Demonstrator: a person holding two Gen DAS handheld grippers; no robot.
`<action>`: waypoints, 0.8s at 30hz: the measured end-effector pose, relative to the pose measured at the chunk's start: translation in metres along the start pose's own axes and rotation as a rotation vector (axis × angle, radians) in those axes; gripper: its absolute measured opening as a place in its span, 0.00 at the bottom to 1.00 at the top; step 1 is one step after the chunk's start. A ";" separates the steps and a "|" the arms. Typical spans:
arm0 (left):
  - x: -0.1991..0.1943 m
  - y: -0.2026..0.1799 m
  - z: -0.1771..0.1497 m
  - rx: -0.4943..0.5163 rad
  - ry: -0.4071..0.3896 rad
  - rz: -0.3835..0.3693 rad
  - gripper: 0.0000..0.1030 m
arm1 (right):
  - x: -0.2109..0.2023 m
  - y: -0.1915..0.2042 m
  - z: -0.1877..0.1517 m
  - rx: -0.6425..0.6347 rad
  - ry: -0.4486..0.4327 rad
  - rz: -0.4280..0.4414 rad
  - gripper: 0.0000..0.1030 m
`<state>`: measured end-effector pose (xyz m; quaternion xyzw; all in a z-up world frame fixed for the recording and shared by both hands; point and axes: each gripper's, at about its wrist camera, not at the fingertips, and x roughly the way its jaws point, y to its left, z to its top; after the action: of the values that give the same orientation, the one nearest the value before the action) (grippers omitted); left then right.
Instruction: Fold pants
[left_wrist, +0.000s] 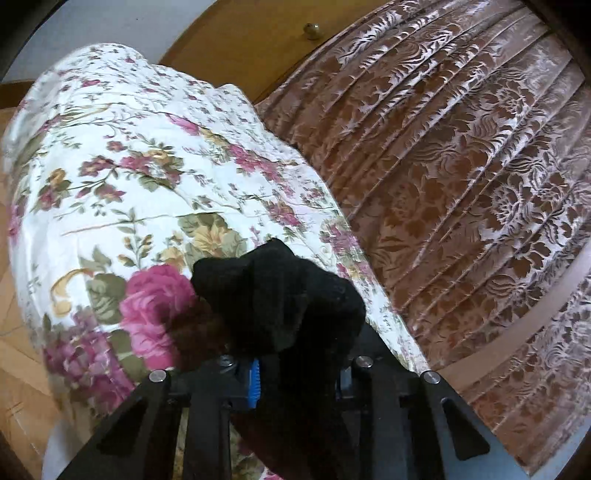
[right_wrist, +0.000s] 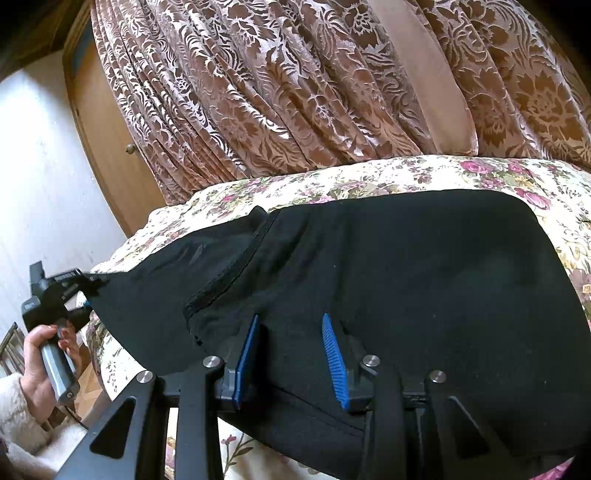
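The black pants (right_wrist: 406, 266) lie spread across a floral bedspread (right_wrist: 369, 177). In the right wrist view my right gripper (right_wrist: 291, 325) is open, its blue pads (right_wrist: 332, 354) standing apart over the near edge of the pants, with cloth between them. My left gripper (right_wrist: 94, 286) shows at the left, held by a hand, pinching the pants' left end taut. In the left wrist view a bunch of black cloth (left_wrist: 280, 295) fills the left gripper (left_wrist: 291, 369) and hides the fingertips; one blue pad (left_wrist: 254, 384) shows beside the cloth.
A brown patterned curtain (right_wrist: 295, 85) hangs behind the bed. A wooden cabinet door with a brass knob (left_wrist: 312, 31) stands by the white wall (right_wrist: 37, 166). The bedspread (left_wrist: 129, 177) drops off at the left to a wood floor (left_wrist: 14, 369).
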<state>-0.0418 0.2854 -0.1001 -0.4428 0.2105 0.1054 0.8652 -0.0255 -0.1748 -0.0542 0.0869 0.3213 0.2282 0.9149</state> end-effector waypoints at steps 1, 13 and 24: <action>0.004 0.004 0.000 -0.013 0.011 0.023 0.30 | 0.000 0.000 0.000 -0.001 0.000 0.000 0.35; 0.013 0.000 -0.011 0.003 0.044 0.091 0.19 | 0.001 -0.002 0.002 0.009 0.003 -0.001 0.35; -0.032 -0.113 -0.014 0.289 -0.032 -0.158 0.15 | 0.002 -0.006 0.007 0.052 0.028 0.019 0.36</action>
<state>-0.0325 0.2083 -0.0111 -0.3270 0.1744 0.0126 0.9287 -0.0179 -0.1789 -0.0520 0.1107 0.3391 0.2298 0.9055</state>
